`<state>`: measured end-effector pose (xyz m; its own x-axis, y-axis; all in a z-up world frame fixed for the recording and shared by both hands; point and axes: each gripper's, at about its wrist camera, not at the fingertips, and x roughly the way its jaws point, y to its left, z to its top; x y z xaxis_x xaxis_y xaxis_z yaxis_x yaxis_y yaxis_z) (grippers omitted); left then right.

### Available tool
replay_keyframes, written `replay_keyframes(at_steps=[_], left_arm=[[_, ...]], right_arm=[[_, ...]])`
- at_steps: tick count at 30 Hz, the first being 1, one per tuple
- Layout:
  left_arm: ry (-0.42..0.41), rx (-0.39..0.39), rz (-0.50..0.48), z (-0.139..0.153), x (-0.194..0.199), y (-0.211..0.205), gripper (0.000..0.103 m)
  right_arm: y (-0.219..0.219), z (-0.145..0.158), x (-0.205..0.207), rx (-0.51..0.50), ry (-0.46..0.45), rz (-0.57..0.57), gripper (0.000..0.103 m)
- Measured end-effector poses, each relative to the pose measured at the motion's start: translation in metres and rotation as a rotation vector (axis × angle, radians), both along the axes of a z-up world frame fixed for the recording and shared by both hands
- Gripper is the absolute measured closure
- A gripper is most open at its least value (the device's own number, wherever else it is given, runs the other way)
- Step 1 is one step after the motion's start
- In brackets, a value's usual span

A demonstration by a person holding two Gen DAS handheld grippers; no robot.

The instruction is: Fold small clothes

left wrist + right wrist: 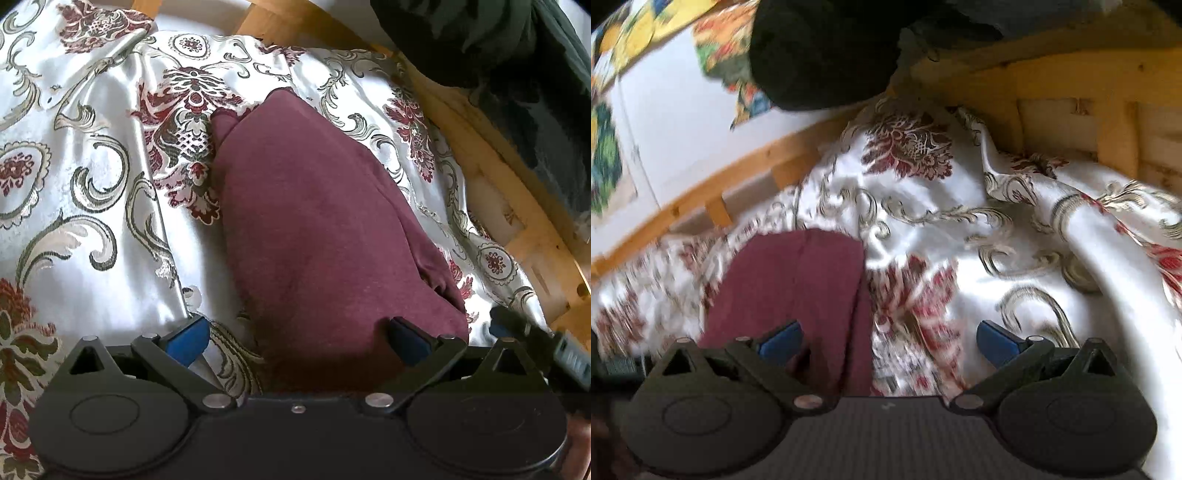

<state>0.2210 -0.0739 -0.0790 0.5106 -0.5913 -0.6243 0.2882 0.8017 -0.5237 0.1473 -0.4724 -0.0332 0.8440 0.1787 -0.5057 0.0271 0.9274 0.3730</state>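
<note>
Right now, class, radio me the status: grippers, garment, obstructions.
Left gripper open over maroon garment, holding nothing. Right gripper open, empty. Garment folded on patterned bedspread. Nothing in the way.

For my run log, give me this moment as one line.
left gripper: open, over maroon garment | right gripper: open, empty | garment: folded, on floral bedspread

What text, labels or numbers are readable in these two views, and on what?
None readable.
Grey tag at the right edge of the left wrist view: light marks, too blurred to read.
Wall pictures in the right wrist view: colour patches only, no lettering shows.
Maroon garment and patterned bedspread: no print or label visible.
</note>
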Motion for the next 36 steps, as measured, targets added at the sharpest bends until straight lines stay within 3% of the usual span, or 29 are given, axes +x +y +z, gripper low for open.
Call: replay_keyframes(at_steps=[6,10,14,20,25,36], left_arm=[[0.002,-0.043,-0.001,-0.002,0.001,0.004,0.001],[-0.030,-0.123,0.000,-0.002,-0.002,0.011,0.001],[-0.065,-0.186,-0.034,0.001,-0.001,0.011,0.001],[0.041,-0.185,-0.074,-0.013,0.013,0.006,0.001],[0.063,-0.212,-0.077,-0.016,0.019,0.008,0.001],[0.088,-0.226,-0.077,-0.018,0.022,0.012,0.001]], right_arm=[[-0.008,-0.017,0.056,0.285,0.104,0.129,0.000],[-0.008,-0.030,0.079,0.404,0.116,0.131,0.000],[0.002,-0.034,0.095,0.365,0.142,0.155,0.001],[0.020,-0.042,0.114,0.248,0.210,0.157,0.002],[0.017,-0.051,0.118,0.326,0.195,0.098,0.000],[0.018,-0.053,0.118,0.309,0.197,0.107,0.001]])
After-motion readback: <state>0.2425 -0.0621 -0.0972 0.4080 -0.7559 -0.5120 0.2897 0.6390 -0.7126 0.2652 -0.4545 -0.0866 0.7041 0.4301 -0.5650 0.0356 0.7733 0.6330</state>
